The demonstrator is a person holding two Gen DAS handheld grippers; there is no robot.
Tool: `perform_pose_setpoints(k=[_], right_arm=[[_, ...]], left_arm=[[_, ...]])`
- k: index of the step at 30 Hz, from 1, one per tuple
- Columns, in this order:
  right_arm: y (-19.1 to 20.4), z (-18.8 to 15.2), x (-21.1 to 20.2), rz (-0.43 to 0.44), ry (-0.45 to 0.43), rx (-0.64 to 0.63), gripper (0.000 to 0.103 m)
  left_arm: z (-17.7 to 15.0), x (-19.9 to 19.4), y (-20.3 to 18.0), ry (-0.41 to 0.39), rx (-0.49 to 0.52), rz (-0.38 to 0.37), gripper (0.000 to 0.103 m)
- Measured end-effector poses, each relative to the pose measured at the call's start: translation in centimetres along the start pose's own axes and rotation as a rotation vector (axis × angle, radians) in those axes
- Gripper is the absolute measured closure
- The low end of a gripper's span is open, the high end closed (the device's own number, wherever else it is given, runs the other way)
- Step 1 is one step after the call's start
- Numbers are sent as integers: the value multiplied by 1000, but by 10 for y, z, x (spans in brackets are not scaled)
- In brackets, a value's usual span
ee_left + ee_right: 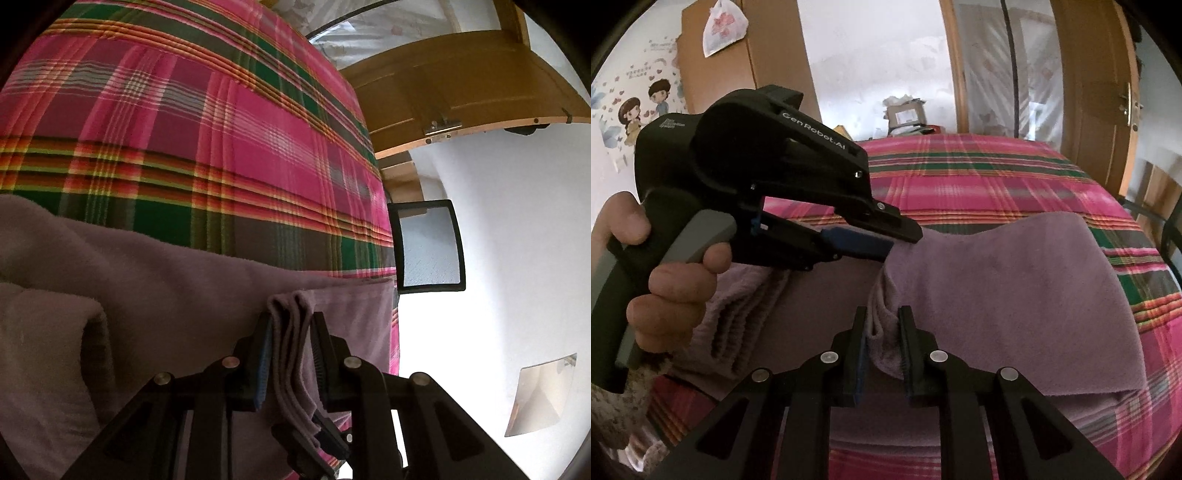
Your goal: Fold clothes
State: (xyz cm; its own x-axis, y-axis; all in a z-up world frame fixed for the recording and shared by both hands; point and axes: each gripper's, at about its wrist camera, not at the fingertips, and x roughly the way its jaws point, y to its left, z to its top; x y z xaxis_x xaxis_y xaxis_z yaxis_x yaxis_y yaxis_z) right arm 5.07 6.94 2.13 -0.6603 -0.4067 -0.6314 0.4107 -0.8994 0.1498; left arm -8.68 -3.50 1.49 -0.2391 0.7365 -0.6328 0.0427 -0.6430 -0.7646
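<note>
- Left tool (291, 332) is clamped on layered edges of a purple towel (1015, 288).
- Right tool (882, 332) pinches another bunched edge.
- The towel lies on a plaid bed (979, 173).

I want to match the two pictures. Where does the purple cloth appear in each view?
Left wrist view: the purple cloth fills the lower left, its bunched edge pinched in the left gripper.
Right wrist view: it lies across the centre and right, a fold pinched in the right gripper; the left gripper grips its upper edge.
Shared landmark: the pink plaid bedspread under the cloth.
</note>
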Motion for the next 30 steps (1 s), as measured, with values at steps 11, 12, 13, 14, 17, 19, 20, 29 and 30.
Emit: perform_pose_setpoints(k=[11,12,13,14,17,19,20,29,30], right_arm=[[-1,0,-9,10,-3,-30,88],[-1,1,-9,11,-4,-33,88],[-1,0,-9,10,-4,-37,88],[-1,0,-7,7,-1,-39,88],[-5,-1,4,6,31,-15,88],[-5,-1,7,3,33,-11,88],[-4,0,8,2,31,-11,87],[-1,-3,6,53,51,-21,67],[-2,-2,3,59,49,-23,67]], left_arm=[[-5,-5,0,4,-8,-9,83],[-4,-5,0,2,-9,-10,83],[-4,-5,1,2,-9,-8,83],[-4,-4,1,2,-9,-3,83],[-4,0,3,8,-18,13,83],[-4,1,5,9,-25,14,83],[-4,1,5,8,-27,16,83],[-7,-13,-3,-53,9,49,83],[-8,-15,-5,-56,14,40,83]])
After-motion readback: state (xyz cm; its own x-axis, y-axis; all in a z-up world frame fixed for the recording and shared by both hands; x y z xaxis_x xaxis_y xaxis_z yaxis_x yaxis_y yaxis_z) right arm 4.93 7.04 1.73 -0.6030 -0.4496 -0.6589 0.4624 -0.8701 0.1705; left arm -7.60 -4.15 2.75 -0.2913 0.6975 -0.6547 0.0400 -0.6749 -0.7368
